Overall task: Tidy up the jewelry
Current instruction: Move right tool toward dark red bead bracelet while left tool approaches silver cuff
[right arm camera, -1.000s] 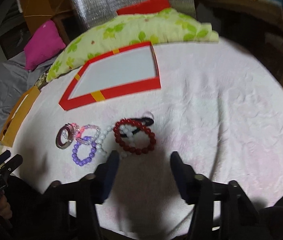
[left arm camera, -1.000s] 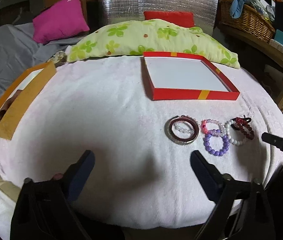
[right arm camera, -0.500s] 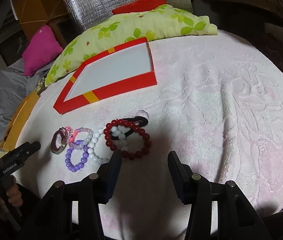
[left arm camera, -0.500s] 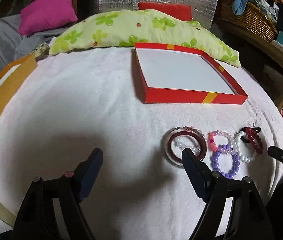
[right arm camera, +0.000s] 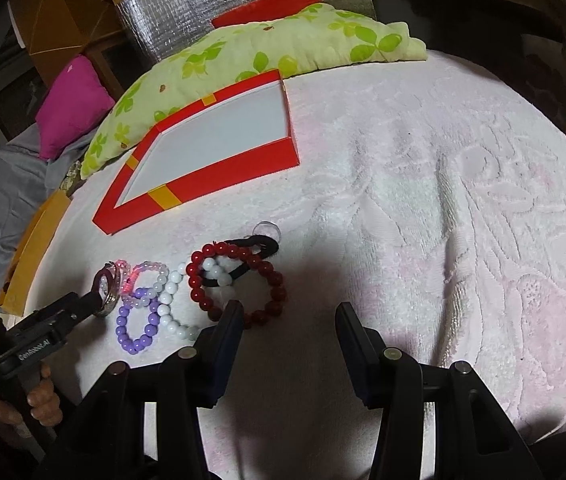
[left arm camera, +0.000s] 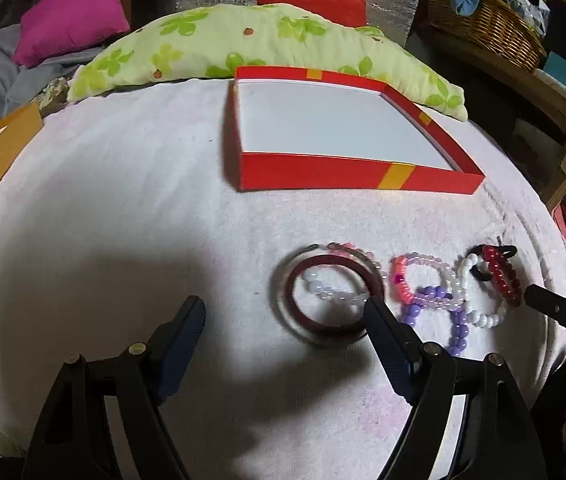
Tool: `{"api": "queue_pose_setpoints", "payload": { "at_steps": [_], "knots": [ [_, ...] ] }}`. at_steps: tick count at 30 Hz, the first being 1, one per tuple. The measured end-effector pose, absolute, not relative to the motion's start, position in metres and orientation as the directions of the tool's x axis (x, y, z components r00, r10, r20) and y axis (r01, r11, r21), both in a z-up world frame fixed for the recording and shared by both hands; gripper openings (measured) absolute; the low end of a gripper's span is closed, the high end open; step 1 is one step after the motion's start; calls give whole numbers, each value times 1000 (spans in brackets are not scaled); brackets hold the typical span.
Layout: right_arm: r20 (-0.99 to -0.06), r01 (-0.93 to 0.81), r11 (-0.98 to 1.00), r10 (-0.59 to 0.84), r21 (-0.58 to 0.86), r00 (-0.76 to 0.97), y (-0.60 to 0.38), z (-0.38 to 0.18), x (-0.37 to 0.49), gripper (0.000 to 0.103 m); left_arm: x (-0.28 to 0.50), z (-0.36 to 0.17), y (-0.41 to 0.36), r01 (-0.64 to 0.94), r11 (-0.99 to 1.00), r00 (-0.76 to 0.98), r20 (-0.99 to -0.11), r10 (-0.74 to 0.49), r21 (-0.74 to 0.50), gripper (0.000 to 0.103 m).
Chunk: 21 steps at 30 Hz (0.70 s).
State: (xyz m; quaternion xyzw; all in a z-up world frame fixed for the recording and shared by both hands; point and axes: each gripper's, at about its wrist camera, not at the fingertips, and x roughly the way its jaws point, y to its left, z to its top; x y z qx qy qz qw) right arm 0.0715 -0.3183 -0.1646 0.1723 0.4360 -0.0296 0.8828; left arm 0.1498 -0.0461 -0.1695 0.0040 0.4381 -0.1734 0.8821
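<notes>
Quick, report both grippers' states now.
Left gripper: open, holding nothing, near the dark bangle.
Right gripper: open, holding nothing, near the red bracelet.

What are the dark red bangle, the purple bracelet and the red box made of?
The dark red bangle looks rigid and glossy, perhaps resin or lacquered wood; the blur leaves it open. The purple bracelet is strung from smooth, shiny round beads, probably plastic or glass. The red box looks like matte cardboard, with flat folded walls and a plain white inside.
</notes>
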Motion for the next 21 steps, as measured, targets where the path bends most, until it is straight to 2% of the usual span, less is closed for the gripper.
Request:
{"api": "queue_pose_setpoints", "payload": {
  "at_steps": [9,17,19,21],
  "knots": [
    [-763,184,933,127,308,634,-323,-163,72,51,147,-171,-66,346,929,540,-781,-313,-133,83],
    [-771,159,955,98,251,629,-313,-167,87,51,152,-174,-69,370,919,542,-773,-331,-134,83],
    [-771,154,960,86,233,631,-311,-168,92,48,152,-174,-70,379,916,546,-768,-335,-130,82],
    [-781,142,969,70,200,621,-306,-170,97,33,152,-176,-70,388,914,553,-764,-332,-117,79]
  ]
}}
